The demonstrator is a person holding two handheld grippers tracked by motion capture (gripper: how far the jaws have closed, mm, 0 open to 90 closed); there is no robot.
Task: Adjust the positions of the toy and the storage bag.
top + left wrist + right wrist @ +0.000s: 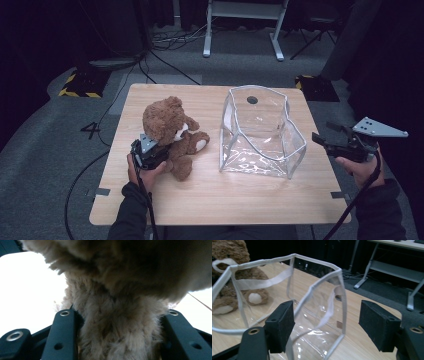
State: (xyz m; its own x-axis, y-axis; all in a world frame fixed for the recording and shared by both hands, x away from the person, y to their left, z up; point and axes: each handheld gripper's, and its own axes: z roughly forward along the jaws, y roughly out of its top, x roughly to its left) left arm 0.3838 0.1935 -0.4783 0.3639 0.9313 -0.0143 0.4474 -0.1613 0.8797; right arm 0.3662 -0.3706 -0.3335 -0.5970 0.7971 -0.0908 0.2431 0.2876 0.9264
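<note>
**Teddy in one claw, clear bag waiting for it**

Dark room with grey carpet, cables trailing across the floor and a white desk frame (244, 20) at the far end. In the middle sits a light wooden table (200, 200) with just two things on it.

The brown teddy bear (172, 135) sits left of centre, head upright, legs stretched toward the right. The left gripper (150, 152) is tucked against its near-left side, and in the left gripper view you can see fur bulging between the two black jaws, so it's pinching the bear's body. My guess is it grips low and from the side so the bear can be lifted without flopping over.

Right of the bear, a little apart, stands the clear plastic bag (260, 132) with white trim, mouth open upward (it holds its shape by itself, which helps). The right gripper (327, 141) hovers just off the bag's right side, past the table's right edge, jaws spread wide with nothing pressed between them. The bag's near corner sits in front of the gap in the right gripper view. Looks placed to steady the rim if needed.

The bear itself: shaggy brown plush, cream muzzle and cream paw pads. Soft, squashy, should fit.
</note>
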